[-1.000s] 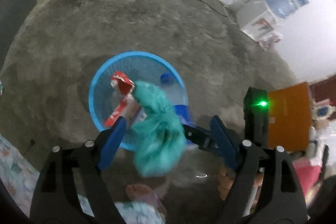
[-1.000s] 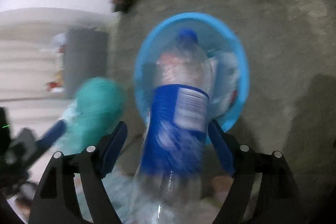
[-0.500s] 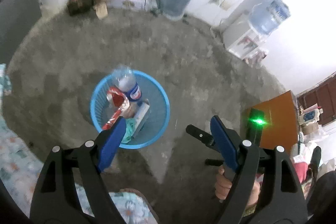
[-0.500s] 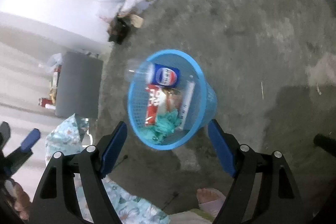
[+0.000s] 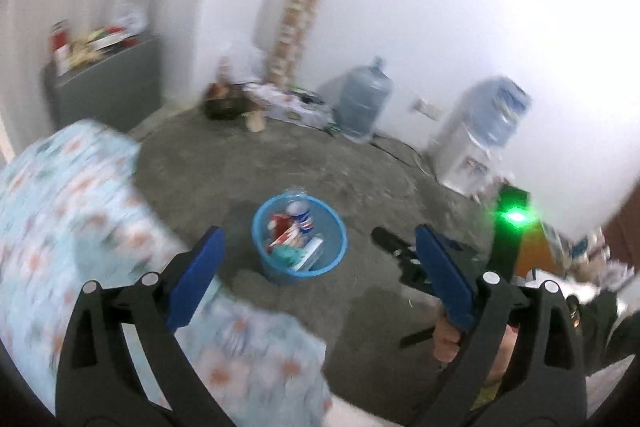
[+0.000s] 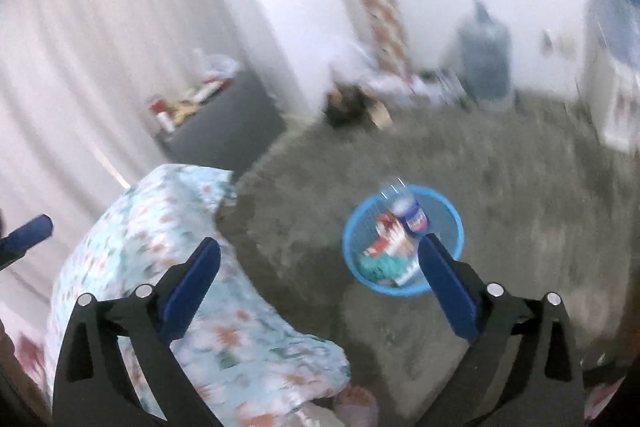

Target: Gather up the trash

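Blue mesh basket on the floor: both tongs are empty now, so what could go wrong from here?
The clear plastic bottle with the blue label stands tall above the rim of the blue mesh basket, so it might topple out if the basket is bumped. Both views are blurred, so aiming the left tongs or right tongs is unreliable.

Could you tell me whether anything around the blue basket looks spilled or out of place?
Nothing looks spilled. The basket stands upright on the floor, with the bottle, the red wrapper and the teal bag inside it. The bottle's end pokes above the rim. Both views are blurred, so small litter could be missed.
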